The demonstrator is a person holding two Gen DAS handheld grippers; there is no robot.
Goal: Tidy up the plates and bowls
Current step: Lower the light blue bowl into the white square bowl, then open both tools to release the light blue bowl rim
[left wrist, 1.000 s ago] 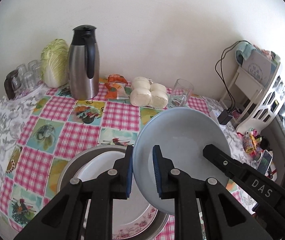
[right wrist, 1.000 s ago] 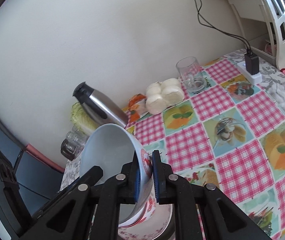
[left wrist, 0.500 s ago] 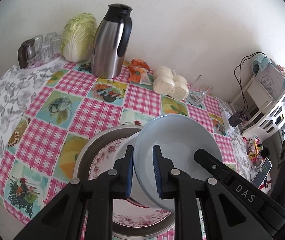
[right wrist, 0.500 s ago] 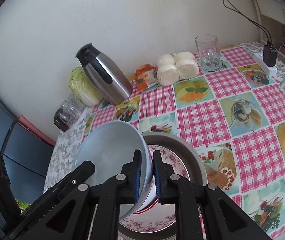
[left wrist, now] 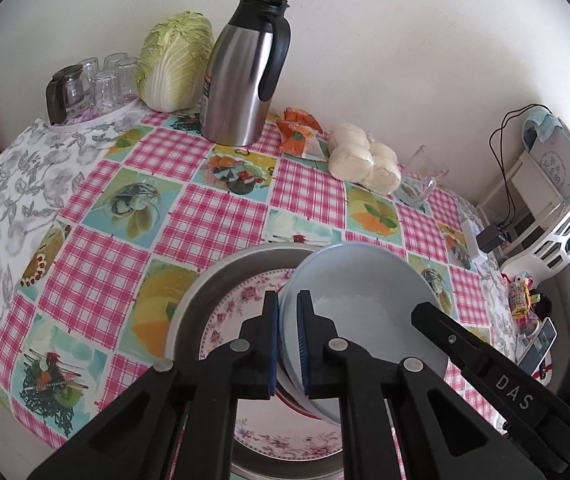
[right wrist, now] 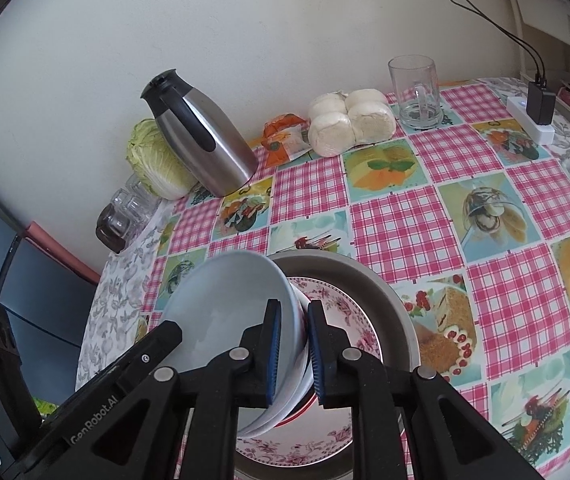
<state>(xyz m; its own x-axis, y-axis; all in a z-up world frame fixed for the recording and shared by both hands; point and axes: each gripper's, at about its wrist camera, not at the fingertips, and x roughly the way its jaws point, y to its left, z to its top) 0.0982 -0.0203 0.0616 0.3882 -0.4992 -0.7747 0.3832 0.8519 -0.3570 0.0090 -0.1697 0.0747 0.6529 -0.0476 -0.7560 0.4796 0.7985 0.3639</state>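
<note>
A pale blue bowl, nested in a white bowl with a red stripe, is held tilted between both grippers. My left gripper is shut on its left rim. My right gripper is shut on the opposite rim, with the stacked walls between its blue pads. The bowls hang low over a pink floral plate, which lies in a grey metal basin. Whether the bowls' bottom touches the plate is hidden by the fingers.
On the checked tablecloth behind the basin stand a steel thermos jug, a cabbage, a tray of glasses, wrapped buns and a glass mug. A power strip and a white rack are at the right.
Both grippers have carried the bowl down and forward over the basin. It now sits lower and flatter above the floral plate.
</note>
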